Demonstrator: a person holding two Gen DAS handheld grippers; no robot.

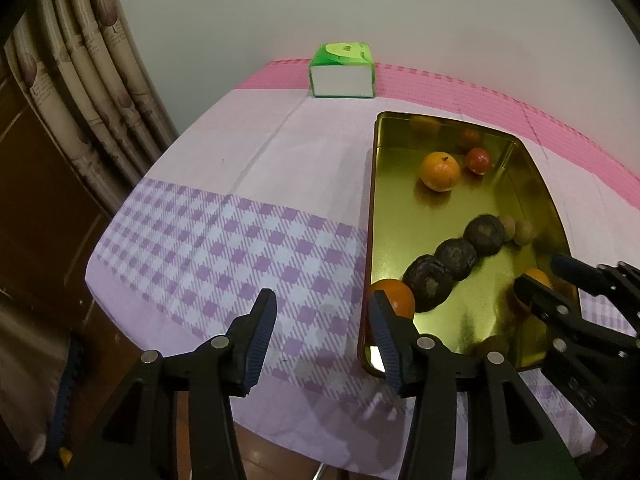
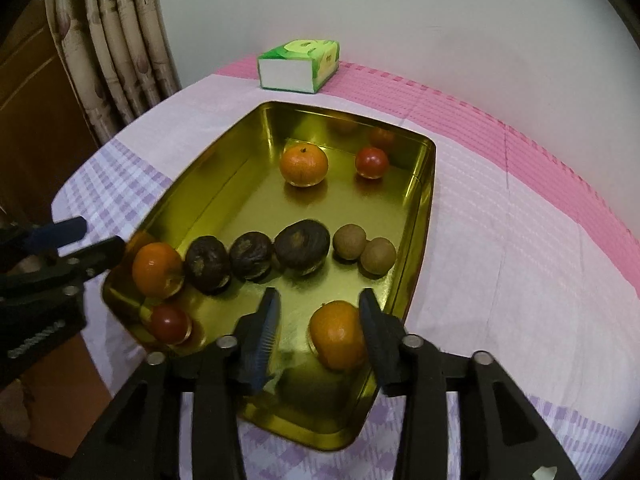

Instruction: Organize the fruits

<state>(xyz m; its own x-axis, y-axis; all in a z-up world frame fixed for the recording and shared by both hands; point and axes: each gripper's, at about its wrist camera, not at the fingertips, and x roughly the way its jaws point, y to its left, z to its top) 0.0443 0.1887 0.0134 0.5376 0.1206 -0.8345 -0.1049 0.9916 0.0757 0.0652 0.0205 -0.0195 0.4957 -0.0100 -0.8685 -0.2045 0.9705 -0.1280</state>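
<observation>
The gold tray (image 2: 224,184) lies on the checked tablecloth (image 1: 208,248), its near-left corner close to the table's near edge. Open cloth spreads ahead and left of the left gripper (image 1: 322,336), up to the green tissue box (image 1: 342,72) by the wall.

The left gripper's jaws stand partly open over bare cloth, holding nothing; its right finger overlaps the tray's rim.

The right gripper (image 2: 320,332) hangs over the tray's near end, jaws partly open. An orange (image 2: 338,334) sits between them against the right finger, well clear of the left one, so it is not gripped.

Ahead of these jaws runs a row: another orange (image 2: 157,270) at the left, three dark wrinkled fruits (image 2: 250,256), then two small brown fruits (image 2: 364,250). Further ahead sit a third orange (image 2: 304,166) and a red fruit (image 2: 372,163); a second red fruit (image 2: 170,322) lies left of the jaws.
</observation>
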